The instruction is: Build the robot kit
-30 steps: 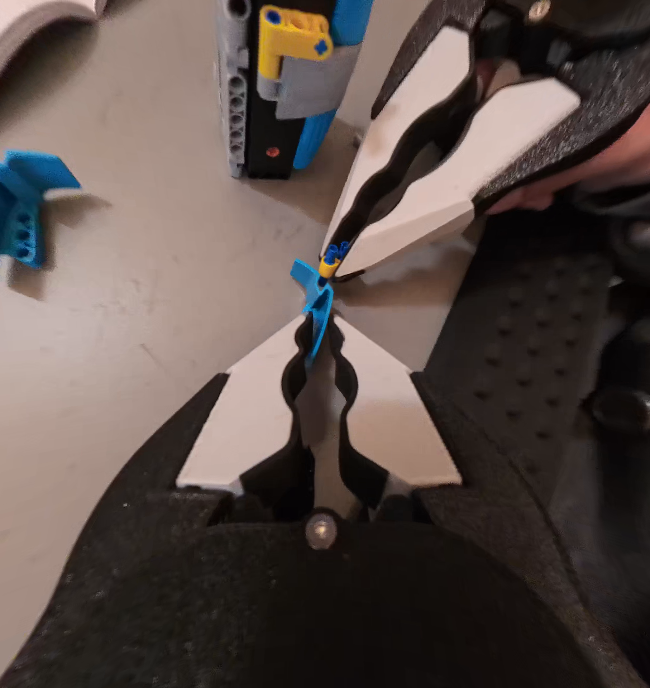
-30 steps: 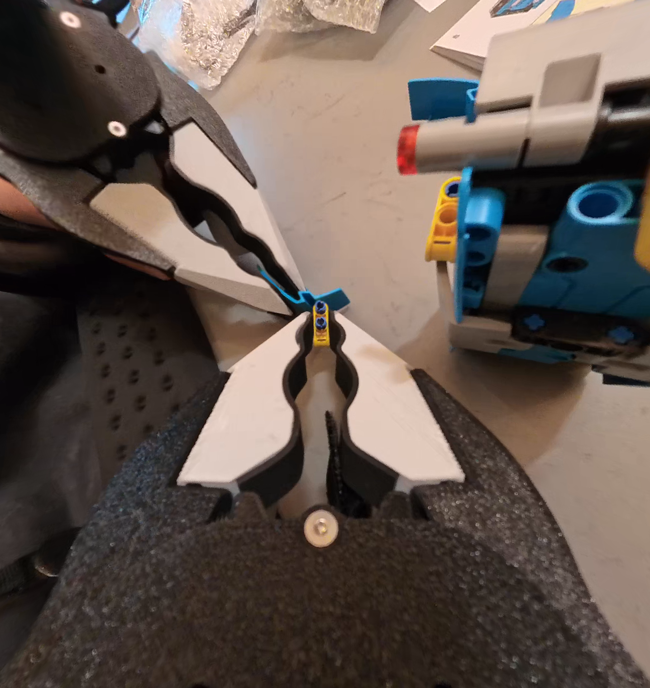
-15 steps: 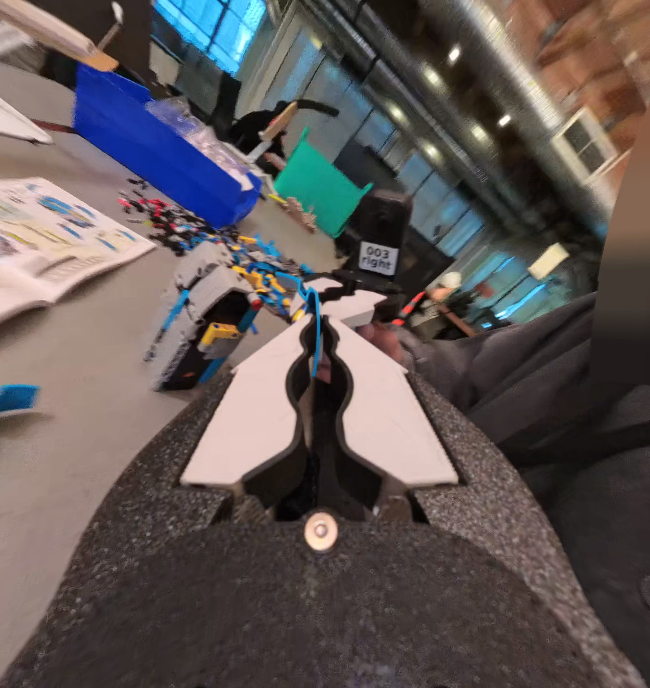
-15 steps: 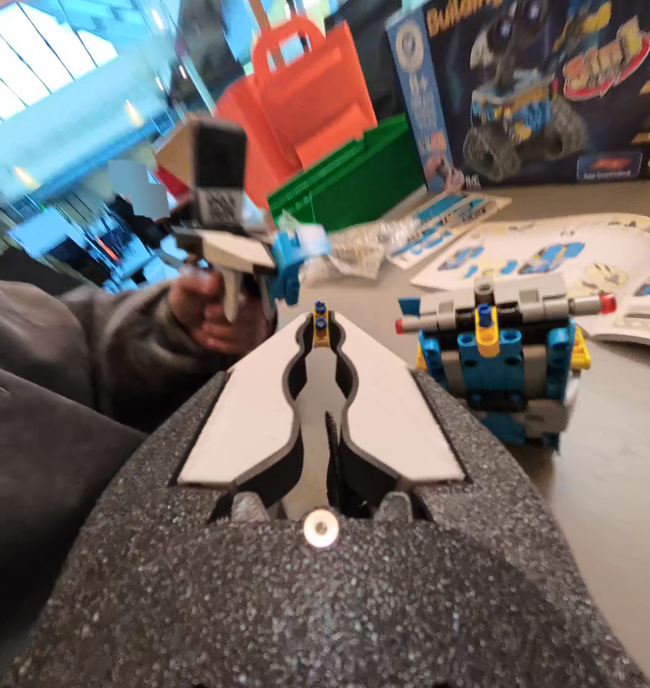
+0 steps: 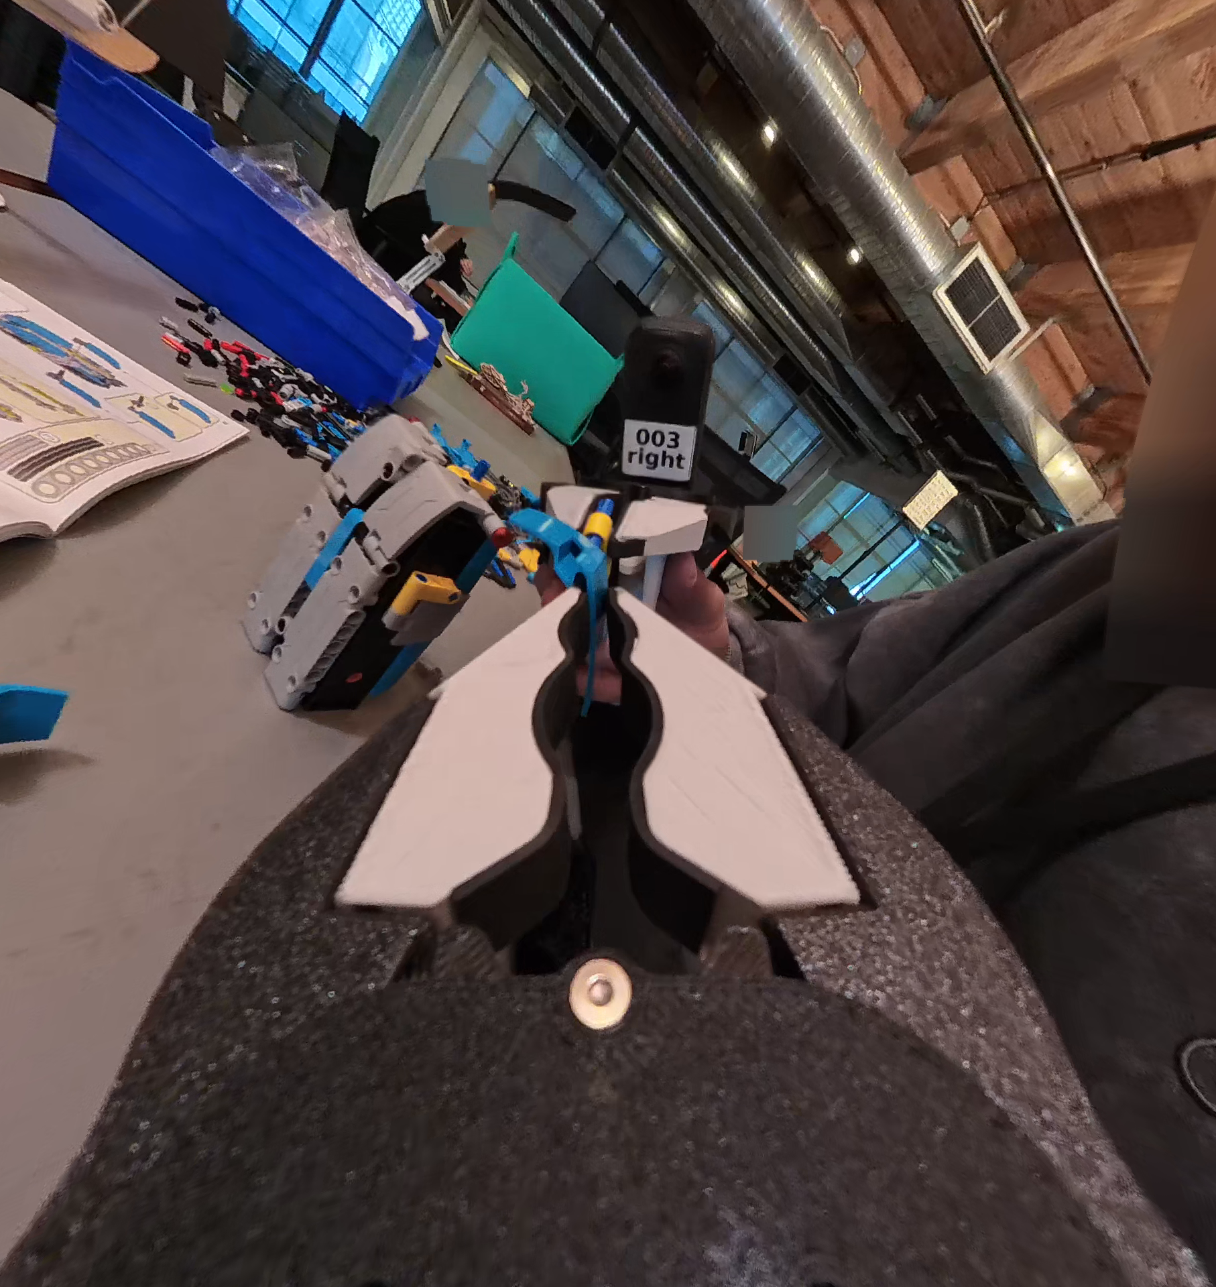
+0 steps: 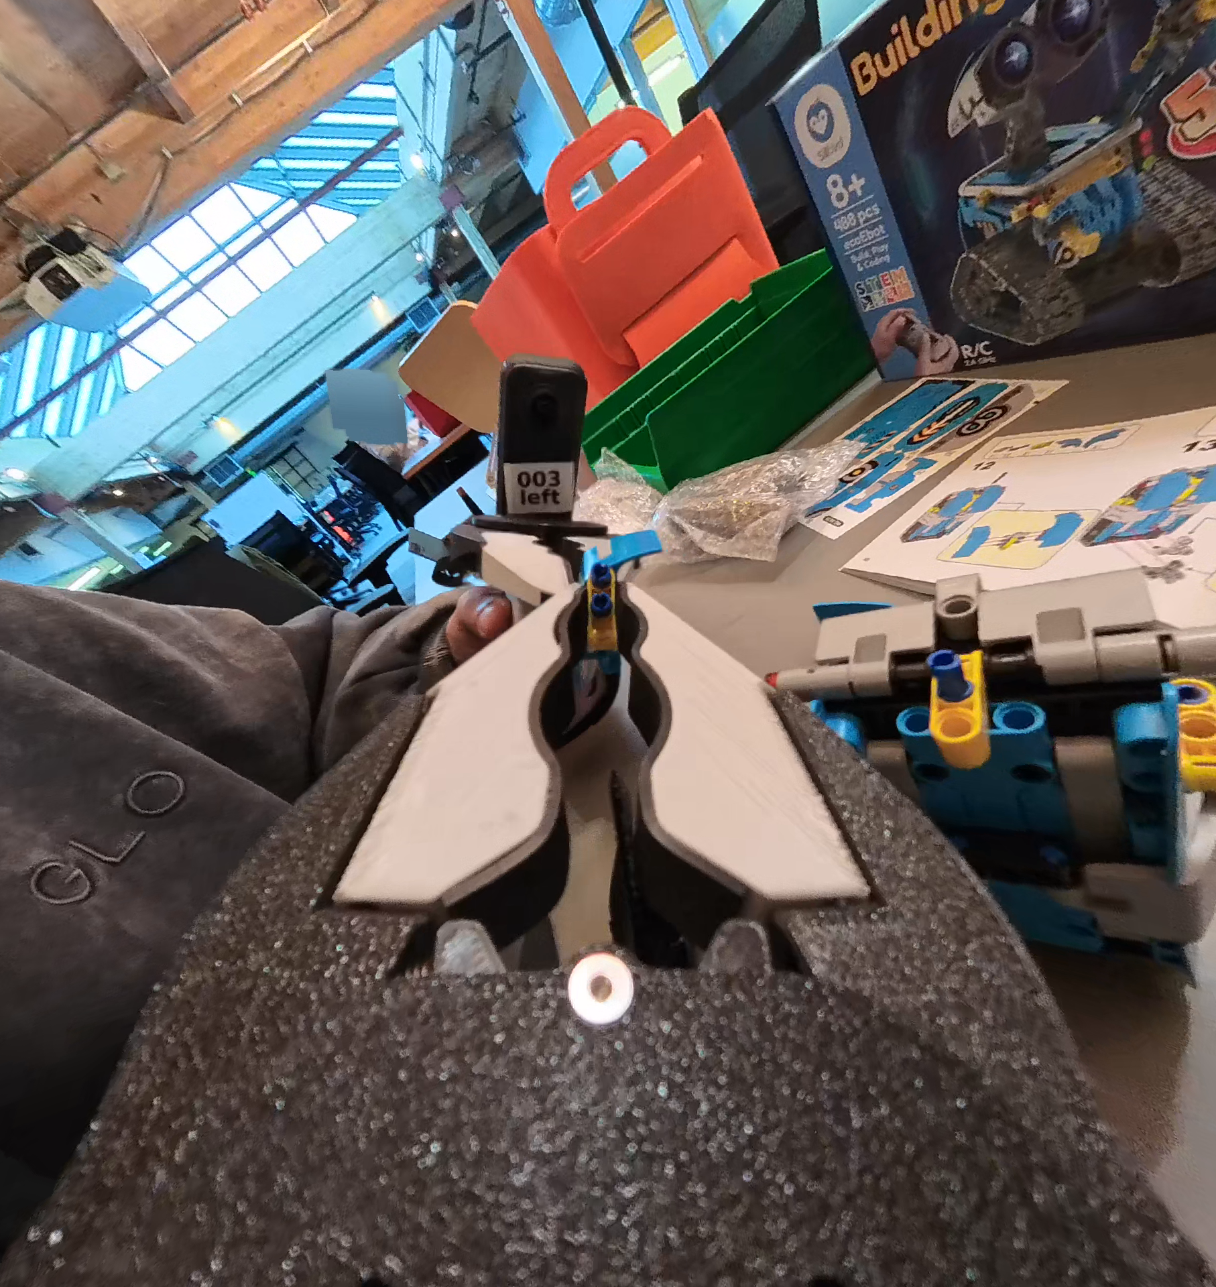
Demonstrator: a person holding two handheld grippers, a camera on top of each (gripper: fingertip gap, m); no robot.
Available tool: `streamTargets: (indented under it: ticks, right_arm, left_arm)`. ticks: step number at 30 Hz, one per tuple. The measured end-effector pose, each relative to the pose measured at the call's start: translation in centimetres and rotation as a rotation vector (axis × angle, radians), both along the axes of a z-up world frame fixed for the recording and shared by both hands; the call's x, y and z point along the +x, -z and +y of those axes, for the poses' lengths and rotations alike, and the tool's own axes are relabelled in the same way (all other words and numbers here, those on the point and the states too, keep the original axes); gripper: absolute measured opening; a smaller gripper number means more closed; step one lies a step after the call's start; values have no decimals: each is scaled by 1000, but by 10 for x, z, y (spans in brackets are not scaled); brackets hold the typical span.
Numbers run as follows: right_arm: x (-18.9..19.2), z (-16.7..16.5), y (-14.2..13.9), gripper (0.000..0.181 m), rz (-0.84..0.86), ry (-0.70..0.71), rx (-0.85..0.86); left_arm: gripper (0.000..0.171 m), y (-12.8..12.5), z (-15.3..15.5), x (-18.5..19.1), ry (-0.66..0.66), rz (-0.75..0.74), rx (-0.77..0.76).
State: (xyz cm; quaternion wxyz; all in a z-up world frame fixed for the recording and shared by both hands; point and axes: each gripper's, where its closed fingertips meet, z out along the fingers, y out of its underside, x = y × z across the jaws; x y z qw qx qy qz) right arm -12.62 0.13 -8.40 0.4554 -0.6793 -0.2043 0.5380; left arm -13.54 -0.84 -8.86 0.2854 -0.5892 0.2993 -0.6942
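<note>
Lift of both tongs off tabletop (image 5: 138, 801) since a second ago: then tilted down close over the surface, now raised, roughly level, tip to tip.

Left tongs (image 5: 595, 606): clamped on thin blue curved piece (image 5: 563, 543), held edge-on in the air.

Right tongs (image 6: 599, 592): clamped on yellow connector (image 6: 599, 627) carrying two blue pins.

Connector touching or just beside blue piece; seating of pins not discernible.

Grey-and-blue model (image 6: 1009, 731) standing on tabletop, right of right tongs, apart from both.

Open booklet (image 5: 69, 432) and loose blue part (image 5: 6, 717) far left, apart from both tongs.
</note>
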Motion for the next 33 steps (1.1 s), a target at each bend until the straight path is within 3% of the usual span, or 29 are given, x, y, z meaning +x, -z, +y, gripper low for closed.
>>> streamTargets:
  ticks: [4, 5, 9, 12, 17, 20, 28, 33]
  right_arm:
    - [-8, 0, -2, 7, 30, -35, -9]
    - [-11, 1, -1, 7, 11, -32, 2]
    - [-13, 0, -3, 7, -56, -18, 82]
    - [-3, 0, -15, 7, 2, 3, 146]
    - [-5, 10, -9, 7, 33, 64, 151]
    - [-16, 8, -11, 7, 97, 43, 107]
    - [-21, 9, -4, 8, 83, 52, 80]
    - [-19, 9, -5, 7, 105, 42, 66]
  left_arm:
    - [7, 15, -3, 2, 58, 89, 72]
    - [0, 14, -1, 1, 39, 84, 106]
    - [1, 13, 2, -4, 33, 77, 189]
    - [0, 7, 15, -13, 18, -24, 80]
    - [0, -22, 34, -37, 8, -371, -283]
    - [0, -19, 34, -35, 6, -389, -323]
    - [0, -15, 24, -25, 54, -377, -355]
    - [1, -14, 20, -23, 58, -347, -310]
